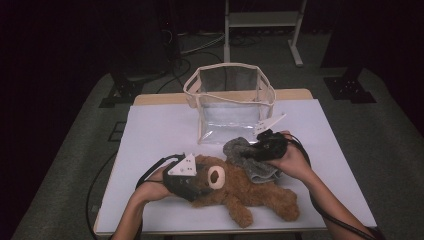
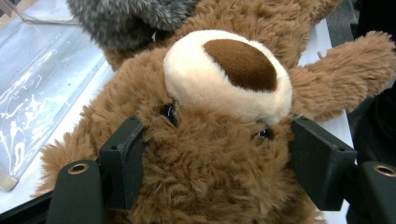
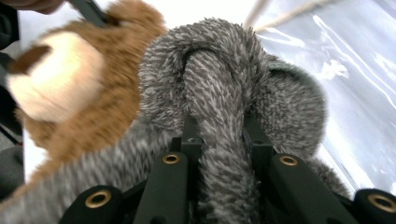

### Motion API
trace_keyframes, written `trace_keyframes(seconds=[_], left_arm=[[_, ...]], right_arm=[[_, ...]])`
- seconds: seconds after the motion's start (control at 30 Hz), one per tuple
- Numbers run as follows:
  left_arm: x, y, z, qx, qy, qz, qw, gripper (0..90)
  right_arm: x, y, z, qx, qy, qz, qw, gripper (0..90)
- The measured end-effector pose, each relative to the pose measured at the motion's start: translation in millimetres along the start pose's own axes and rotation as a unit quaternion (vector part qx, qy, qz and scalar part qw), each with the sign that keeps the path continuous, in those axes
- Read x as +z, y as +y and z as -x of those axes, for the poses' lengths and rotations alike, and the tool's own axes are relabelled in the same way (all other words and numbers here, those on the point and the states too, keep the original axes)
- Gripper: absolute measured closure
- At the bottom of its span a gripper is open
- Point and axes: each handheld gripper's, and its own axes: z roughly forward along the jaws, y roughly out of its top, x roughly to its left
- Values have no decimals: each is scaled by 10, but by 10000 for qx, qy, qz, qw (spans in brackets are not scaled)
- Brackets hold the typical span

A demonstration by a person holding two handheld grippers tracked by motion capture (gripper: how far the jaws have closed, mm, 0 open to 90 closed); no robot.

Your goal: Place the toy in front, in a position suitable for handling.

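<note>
White counter [image 1: 150, 130]: left gripper [image 1: 186, 181] fingers clamp teddy bear [image 1: 245, 192] head, right gripper [image 1: 267, 146] fingers pinch grey scarf [image 1: 245, 155]. Your pull could drag the bear or slip off the fuzzy fabric.

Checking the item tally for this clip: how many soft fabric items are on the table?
2: a brown teddy bear lying near the front edge, and a grey fuzzy cloth beside it before the clear bag.

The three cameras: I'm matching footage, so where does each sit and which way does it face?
High view: above the person's side, looking forward and down at the table; forearms and both grippers show.
Left gripper view: on the left gripper, facing the teddy bear.
Right gripper view: on the right gripper, facing the grey scarf.
All share the bear.
</note>
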Motion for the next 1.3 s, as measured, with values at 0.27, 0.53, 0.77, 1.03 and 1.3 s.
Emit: trace_keyframes(seconds=[0.27,0.53,0.77,1.03,1.3], left_arm=[[15,17,11,47,-26,-16,10000,269],[1,-15,5,28,-22,9,10000,269],[-3,-20,-11,-7,6,10,10000,268],[0,-19,-23,-57,12,16,10000,267],[8,-14,-28,-76,20,28,10000,266]], right_arm=[[-110,-38,41,81,-88,58,9999,746],[-10,92,-109,-198,10,47,9998,746],[-309,-269,106,266,-160,194,9993,746],[-779,-812,326,885,-612,307,9937,746],[-932,-905,334,1036,-628,451,9916,745]])
